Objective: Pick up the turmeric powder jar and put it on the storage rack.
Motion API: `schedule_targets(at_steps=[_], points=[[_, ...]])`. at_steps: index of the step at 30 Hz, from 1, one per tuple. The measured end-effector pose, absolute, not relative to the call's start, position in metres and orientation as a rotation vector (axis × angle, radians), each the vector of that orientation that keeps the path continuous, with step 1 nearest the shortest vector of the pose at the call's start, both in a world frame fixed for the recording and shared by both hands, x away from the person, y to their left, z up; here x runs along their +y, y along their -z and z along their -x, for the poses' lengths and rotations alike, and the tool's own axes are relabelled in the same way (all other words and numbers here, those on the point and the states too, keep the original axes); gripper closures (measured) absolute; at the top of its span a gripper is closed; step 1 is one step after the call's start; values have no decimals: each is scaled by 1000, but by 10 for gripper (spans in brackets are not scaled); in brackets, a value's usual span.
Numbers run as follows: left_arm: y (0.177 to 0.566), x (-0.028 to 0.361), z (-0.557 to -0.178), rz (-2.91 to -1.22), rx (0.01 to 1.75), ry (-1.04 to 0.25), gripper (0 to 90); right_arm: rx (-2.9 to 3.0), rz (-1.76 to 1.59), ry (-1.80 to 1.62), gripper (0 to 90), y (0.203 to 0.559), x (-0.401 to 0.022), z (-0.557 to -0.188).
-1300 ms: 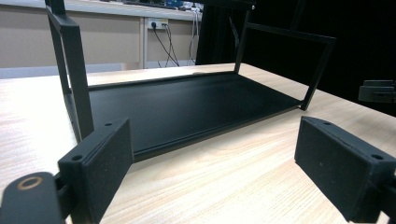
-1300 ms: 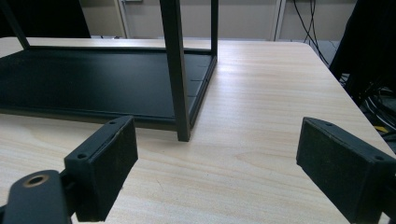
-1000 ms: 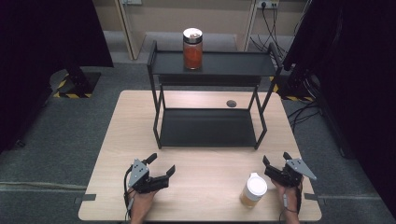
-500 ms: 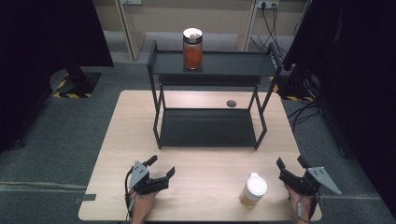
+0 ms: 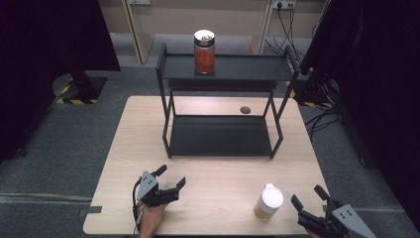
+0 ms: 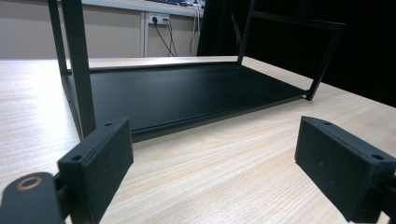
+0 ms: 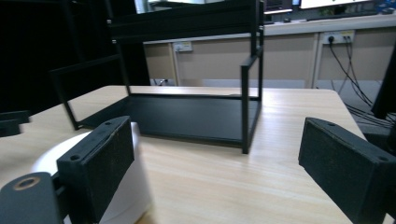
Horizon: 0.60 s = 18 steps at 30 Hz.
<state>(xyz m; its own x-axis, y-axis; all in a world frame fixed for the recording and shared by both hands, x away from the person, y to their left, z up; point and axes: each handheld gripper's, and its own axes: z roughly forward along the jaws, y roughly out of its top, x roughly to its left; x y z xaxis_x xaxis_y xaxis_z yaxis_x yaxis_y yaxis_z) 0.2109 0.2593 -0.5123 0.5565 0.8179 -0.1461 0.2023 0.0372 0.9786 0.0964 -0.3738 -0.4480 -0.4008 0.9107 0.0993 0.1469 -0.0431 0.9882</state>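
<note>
A grey carpet floor surrounds the light wooden counter (image 5: 208, 173), which carries a black metal two-level shelf (image 5: 223, 136) in the middle of the frame. On its top level stands a glass jar with reddish content (image 5: 204, 51). The white-lidded paper cup (image 5: 268, 202) stands at the lower right, just beside the right tongs (image 5: 309, 198). Their jaws have just been opening and are apart, with nothing between them. The left tongs (image 5: 171, 176), at the lower left, are also apart and empty.

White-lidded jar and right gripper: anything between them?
No. In the high view, bare tabletop separates the jar from the open right gripper.
</note>
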Motion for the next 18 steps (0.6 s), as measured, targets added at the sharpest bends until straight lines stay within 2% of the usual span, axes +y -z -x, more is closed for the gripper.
schedule_targets(at_steps=[9, 18], points=[[512, 259, -211, -1492, 920, -592, 107, 1657, -1076, -1523, 99, 438, -376, -80], [512, 259, -210, -1499, 917, -597, 107, 1751, -1049, -1482, 83, 437, -371, -80]])
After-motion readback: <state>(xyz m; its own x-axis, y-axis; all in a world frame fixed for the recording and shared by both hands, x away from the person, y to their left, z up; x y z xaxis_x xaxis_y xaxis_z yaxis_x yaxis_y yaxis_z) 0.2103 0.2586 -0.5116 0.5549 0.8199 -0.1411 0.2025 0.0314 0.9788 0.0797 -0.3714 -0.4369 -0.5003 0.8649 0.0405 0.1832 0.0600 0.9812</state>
